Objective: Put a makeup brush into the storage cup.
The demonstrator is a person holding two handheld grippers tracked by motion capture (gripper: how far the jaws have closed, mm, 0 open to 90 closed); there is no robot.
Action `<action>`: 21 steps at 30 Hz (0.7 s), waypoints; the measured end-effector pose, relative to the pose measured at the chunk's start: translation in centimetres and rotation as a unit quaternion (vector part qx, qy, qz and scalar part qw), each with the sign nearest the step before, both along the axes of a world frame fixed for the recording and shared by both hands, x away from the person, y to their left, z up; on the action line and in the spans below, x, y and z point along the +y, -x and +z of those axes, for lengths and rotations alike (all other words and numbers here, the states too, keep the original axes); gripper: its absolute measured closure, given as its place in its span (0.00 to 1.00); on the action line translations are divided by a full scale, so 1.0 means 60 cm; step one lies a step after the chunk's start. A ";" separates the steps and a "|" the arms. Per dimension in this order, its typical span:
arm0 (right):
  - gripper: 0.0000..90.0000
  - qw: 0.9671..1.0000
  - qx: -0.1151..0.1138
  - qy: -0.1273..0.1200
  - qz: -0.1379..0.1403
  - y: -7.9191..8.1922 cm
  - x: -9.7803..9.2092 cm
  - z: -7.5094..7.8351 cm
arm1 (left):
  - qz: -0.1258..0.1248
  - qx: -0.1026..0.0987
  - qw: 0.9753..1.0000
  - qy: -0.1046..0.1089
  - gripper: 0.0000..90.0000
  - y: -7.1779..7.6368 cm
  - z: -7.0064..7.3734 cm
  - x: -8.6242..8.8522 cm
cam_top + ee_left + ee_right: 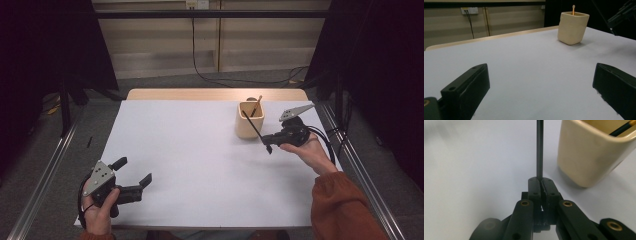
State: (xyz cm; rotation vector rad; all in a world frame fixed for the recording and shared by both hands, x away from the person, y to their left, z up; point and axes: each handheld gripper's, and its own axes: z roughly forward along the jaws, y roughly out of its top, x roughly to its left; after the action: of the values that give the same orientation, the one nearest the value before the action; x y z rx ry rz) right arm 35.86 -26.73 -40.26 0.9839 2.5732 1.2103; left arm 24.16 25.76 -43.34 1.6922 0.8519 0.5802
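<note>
Covering most of the wooden table, a white sheet carries a beige cup near its far right side, and one thin stick with a pale tip leans inside the cup. Beside the cup, the right gripper has its jaws closed on a thin black stick, and the stick's far end reaches up toward the cup rim (whether it is already inside, I cannot tell). I judge the step in hand is putting this stick into the cup; the next move calls for lifting the tip over the rim, then releasing. Near the front left corner, the left gripper rests with jaws wide apart, holding nothing.
</note>
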 end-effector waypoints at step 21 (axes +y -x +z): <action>0.96 0.990 -0.069 -0.115 -0.042 0.017 -0.029 0.014 | -0.004 0.005 1.000 0.006 0.01 -0.002 -0.001 0.001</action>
State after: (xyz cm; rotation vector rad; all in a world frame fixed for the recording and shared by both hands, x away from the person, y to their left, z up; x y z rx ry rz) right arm 34.82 -28.45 -39.39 0.9997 2.3021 1.5194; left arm 24.28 25.80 -43.38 1.6881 0.8550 0.5606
